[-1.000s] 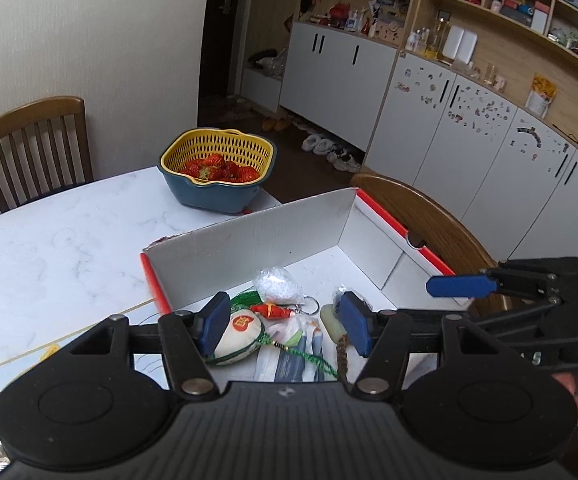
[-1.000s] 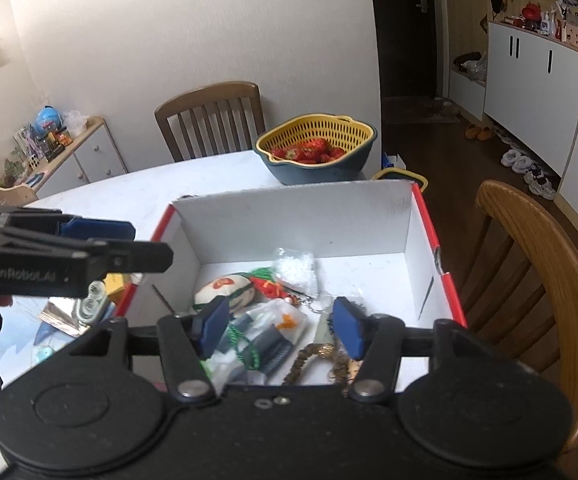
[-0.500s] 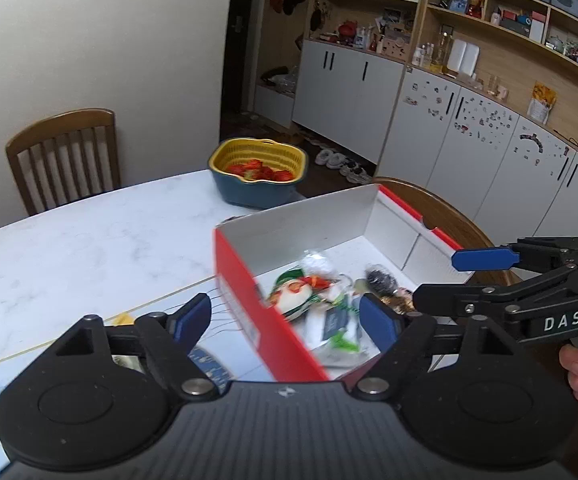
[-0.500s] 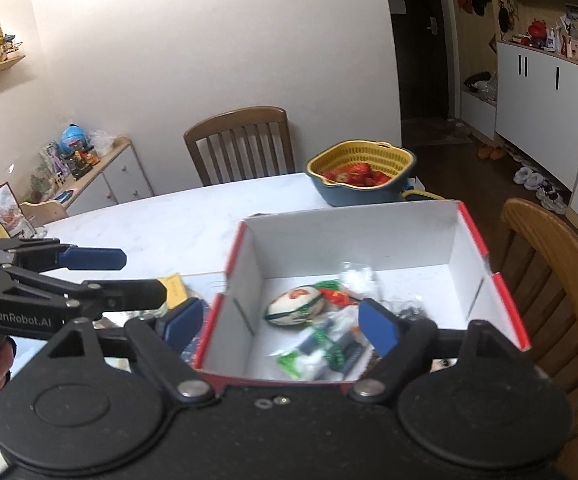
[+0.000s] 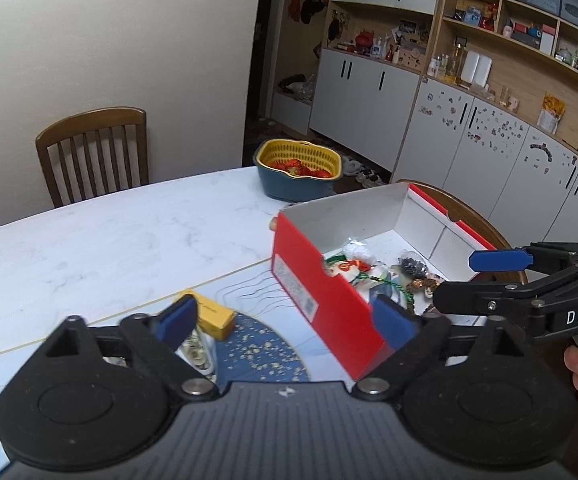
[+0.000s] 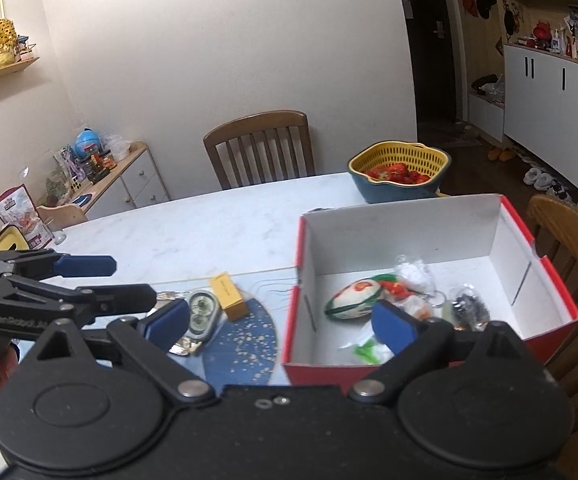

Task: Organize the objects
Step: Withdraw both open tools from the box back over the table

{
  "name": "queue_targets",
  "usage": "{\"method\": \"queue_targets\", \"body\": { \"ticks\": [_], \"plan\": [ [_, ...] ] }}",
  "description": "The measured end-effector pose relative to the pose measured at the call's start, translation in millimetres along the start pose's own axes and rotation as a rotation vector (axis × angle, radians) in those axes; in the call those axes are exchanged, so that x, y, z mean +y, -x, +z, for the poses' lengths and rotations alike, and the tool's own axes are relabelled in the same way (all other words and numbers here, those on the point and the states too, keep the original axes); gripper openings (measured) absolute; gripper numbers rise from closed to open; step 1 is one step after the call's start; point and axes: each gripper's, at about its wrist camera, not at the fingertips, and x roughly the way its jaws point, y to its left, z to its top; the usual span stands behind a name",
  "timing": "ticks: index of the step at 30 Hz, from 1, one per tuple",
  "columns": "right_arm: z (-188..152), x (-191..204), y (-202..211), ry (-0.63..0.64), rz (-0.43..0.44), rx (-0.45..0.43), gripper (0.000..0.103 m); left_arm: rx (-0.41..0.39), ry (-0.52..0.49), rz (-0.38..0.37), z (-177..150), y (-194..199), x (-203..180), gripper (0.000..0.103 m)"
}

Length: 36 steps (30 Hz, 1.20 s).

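Now both claws are spreading wide with nothing gripped: the left claw (image 5: 285, 320) and right claw (image 6: 281, 322) hover near the red box (image 6: 417, 276) of trinkets. Left of the box, a yellow carton (image 6: 228, 290) waits on the desk (image 6: 193, 240); approaching it squarely looks wisest.

Yellow colander (image 6: 400, 164) of strawberries (image 6: 397, 171) sits in a blue bowl (image 5: 295, 186) at the far table edge. Wooden chair (image 6: 260, 146) behind the marble table (image 5: 101, 240). White cabinets (image 5: 373, 98) (stickers on some doors), cluttered shelves (image 5: 529, 36) above.
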Motion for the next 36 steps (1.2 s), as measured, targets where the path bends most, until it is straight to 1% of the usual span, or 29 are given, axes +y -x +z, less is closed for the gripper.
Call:
{"method": "queue_targets", "body": {
  "ticks": [3, 6, 14, 16, 18, 20, 22, 27, 32, 36],
  "plan": [
    [-2.2, 11.5, -4.0, 0.003, 0.001, 0.004, 0.098, -0.004, 0.007, -0.001, -6.0, 7.5, 14.0, 0.101],
    [-4.9, 22.3, -8.8, 0.006, 0.003, 0.014, 0.098, -0.013, 0.01, 0.017, -12.6, 13.1, 27.3, 0.103],
    [-10.4, 50.9, -25.6, 0.044, 0.016, 0.041, 0.098, -0.037, 0.02, 0.026, -39.8, 22.0, 65.5, 0.103],
    [-13.1, 60.9, -29.0, 0.08, 0.031, 0.044, 0.099, -0.037, 0.023, 0.018, -46.0, 22.3, 74.3, 0.103],
    [-16.7, 72.3, -31.6, 0.121, 0.044, 0.029, 0.102, -0.039, 0.005, 0.018, -53.1, 22.2, 80.5, 0.103],
    [-18.7, 81.7, -35.9, 0.144, 0.055, 0.026, 0.102, -0.031, -0.013, 0.018, -60.8, 20.6, 84.0, 0.103],
    [-21.3, 90.3, -44.0, 0.164, 0.058, 0.044, 0.102, -0.014, -0.02, 0.015, -67.6, 17.2, 87.4, 0.103],
    [-28.5, 107.7, -63.4, 0.213, 0.049, 0.082, 0.102, 0.013, 0.025, -0.015, -83.6, 8.8, 99.3, 0.103],
    [-28.4, 112.3, -87.3, 0.205, 0.023, 0.139, 0.102, 0.028, 0.046, 0.014, -93.0, -2.8, 110.3, 0.103],
    [-28.4, 109.1, -107.9, 0.191, -0.001, 0.165, 0.1, 0.042, 0.072, 0.044, -98.1, -17.3, 124.1, 0.103]
  ]
}}
